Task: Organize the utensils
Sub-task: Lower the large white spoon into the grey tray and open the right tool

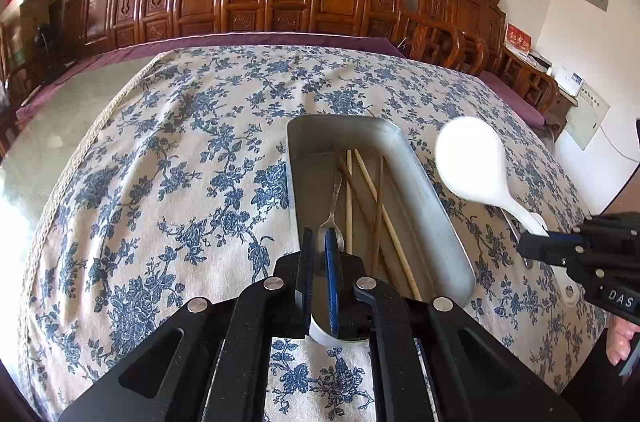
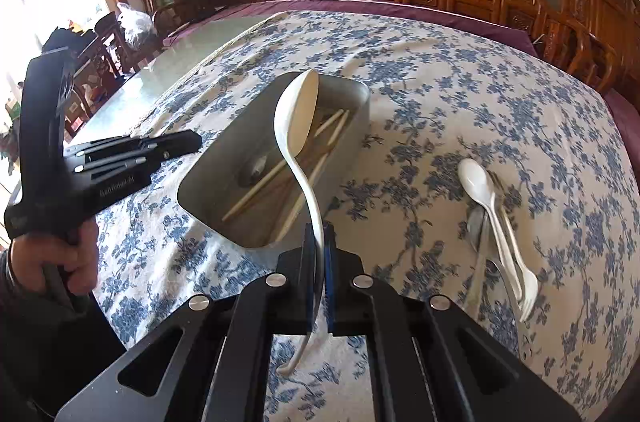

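- Left wrist view: the left claw (image 1: pixel 319 246) is pressed together with nothing between its blue pads, hanging over the near end of the metal tray (image 1: pixel 420 182).
- Just ahead of that claw, inside the tray, lie a metal spoon (image 1: pixel 332 218) and several chopsticks (image 1: pixel 374 194), lengthwise along the tray.
- To the right of the left claw, the right claw (image 1: pixel 536 242) pinches the handle of a big white ladle (image 1: pixel 468 162), its bowl raised above the tabletop (image 1: pixel 180 142) beside the tray.
- Right wrist view: the right claw (image 2: pixel 320 254) is clamped on the ladle's (image 2: pixel 298 118) thin handle; the bowl reaches forward over the tray (image 2: pixel 200 182), and the handle's tail sticks out behind the pads.
- The ladle looks like smooth, glossy plastic: probably light and stiff, yet slippery, so a hold on the flat handle near the middle seems safest against swivelling.
- To the right of this claw, a white spoon (image 2: pixel 476 178), a white fork (image 2: pixel 528 286) and a metal utensil (image 2: pixel 478 222) lie together on the flowered cloth, not yet sorted.
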The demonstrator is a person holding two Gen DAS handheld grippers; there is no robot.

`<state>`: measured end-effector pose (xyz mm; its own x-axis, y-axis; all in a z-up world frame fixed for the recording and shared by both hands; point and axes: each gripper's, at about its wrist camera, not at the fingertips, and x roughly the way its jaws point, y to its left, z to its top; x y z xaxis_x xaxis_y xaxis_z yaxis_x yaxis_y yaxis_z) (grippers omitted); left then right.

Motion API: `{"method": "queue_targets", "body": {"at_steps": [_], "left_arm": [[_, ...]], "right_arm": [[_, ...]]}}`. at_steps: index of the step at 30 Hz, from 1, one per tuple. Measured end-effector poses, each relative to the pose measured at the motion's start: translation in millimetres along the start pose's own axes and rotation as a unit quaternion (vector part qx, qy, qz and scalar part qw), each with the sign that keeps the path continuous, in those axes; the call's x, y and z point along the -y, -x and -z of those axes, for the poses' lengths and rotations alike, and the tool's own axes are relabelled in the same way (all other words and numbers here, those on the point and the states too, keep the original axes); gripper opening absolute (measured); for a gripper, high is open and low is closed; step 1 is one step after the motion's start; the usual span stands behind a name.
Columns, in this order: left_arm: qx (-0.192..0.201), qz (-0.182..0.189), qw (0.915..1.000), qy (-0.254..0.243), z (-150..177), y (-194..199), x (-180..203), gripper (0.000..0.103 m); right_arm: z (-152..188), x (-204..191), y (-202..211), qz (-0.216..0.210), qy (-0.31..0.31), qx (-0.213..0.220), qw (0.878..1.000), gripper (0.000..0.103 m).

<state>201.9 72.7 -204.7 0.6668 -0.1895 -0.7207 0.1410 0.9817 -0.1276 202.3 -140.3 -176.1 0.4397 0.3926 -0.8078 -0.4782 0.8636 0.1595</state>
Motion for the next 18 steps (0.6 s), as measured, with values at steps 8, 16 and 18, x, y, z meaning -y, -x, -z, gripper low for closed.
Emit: {"method": "queue_targets", "body": {"at_steps": [8, 16, 18], "left_arm": [[0.014, -0.008, 0.9999, 0.0, -2.4, 2.1, -3.1, 0.005], [0.02, -0.034, 0.9992, 0.01, -5.3, 2.4, -17.6, 0.005], [0.02, -0.039, 0.999, 0.013, -6.5, 1.9, -20.8, 0.005]], "right_arm": [[-21.4, -11.6, -19.2, 0.0, 0.006, -0.011, 1.0, 0.005], [-43.7, -11.4, -46.1, -0.008, -0.013, -0.025, 1.0, 0.005], [-48.4, -11.1, -55.3, -0.007, -0.019, -0.033, 0.999, 0.005]]}}
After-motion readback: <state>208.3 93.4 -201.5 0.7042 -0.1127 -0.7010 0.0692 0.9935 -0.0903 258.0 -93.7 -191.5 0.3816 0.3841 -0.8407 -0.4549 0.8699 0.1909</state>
